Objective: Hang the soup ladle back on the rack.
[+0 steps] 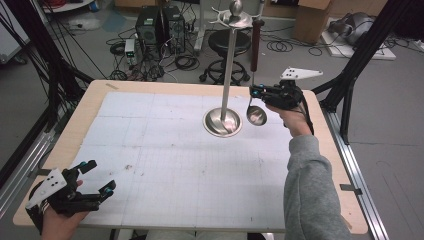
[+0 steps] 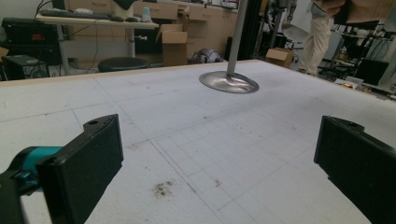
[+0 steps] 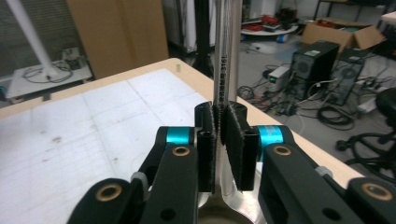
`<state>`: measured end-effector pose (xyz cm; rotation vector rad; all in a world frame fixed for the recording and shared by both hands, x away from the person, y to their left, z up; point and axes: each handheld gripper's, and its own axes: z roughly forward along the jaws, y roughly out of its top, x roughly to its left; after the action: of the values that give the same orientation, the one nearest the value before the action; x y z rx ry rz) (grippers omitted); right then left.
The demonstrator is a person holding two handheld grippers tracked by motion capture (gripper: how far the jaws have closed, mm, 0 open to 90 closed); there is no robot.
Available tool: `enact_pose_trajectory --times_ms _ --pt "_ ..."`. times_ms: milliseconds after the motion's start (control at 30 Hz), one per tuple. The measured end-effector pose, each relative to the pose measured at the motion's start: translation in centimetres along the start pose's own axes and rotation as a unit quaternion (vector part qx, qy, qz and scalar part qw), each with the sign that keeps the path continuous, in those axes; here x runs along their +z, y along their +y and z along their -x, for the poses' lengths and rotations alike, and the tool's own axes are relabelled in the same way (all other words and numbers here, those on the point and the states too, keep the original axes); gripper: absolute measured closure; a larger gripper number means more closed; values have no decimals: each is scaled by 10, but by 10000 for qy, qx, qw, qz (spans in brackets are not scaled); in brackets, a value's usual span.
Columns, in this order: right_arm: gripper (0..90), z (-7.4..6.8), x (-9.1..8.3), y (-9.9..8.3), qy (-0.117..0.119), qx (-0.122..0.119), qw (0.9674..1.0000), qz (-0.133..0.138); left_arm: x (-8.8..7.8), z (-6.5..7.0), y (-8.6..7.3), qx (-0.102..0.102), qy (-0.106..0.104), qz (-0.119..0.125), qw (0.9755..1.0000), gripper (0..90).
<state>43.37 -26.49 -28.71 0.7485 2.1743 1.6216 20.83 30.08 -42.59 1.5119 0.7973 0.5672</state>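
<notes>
A steel ladle (image 1: pixel 256 115) with a brown handle hangs upright from a hook at the top of a metal stand (image 1: pixel 229 65), its bowl just above the mat beside the stand's round base (image 1: pixel 222 122). My right gripper (image 1: pixel 254 91) is level at the ladle's thin steel shank. In the right gripper view the shank (image 3: pixel 223 70) runs straight up between the pads of my right gripper (image 3: pixel 218 126), which sit narrowly against both its sides. My left gripper (image 1: pixel 99 176) rests at the table's near left corner, open with nothing in it; in its own view the left gripper (image 2: pixel 219 158) has its jaws wide apart, facing the stand's base (image 2: pixel 229 82).
A white gridded mat (image 1: pixel 165 150) covers the wooden table (image 1: pixel 90 100). Behind the table stand a black stool (image 1: pixel 227 45), computer cases (image 1: pixel 160 25) and loose cables on the floor. Black frame posts rise at both sides of the table.
</notes>
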Motion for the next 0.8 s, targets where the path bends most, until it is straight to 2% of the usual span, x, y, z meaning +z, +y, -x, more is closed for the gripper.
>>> enact_pose_trajectory --times_ms 67,133,233,467,700,800 --pt "651 0 -1 0 -47 76 9999 61 0 0 -1 -1 -15 -45 10000 18" --pt "612 0 -3 -1 -122 34 9999 19 1 0 -1 -8 -9 -58 10000 18" --pt "491 -1 -8 -2 -150 20 9999 60 1 0 -1 0 -20 -38 10000 18" --pt "291 -5 -21 -7 -83 -108 9997 222 2 -2 -3 -69 24 -95 9999 18" --pt "22 -12 -28 -16 -135 -170 9994 259 7 -1 0 -40 12 -55 10000 18" --pt "1 -18 -28 -21 -124 -184 9996 191 9 -2 1 -34 2 -49 10000 18"
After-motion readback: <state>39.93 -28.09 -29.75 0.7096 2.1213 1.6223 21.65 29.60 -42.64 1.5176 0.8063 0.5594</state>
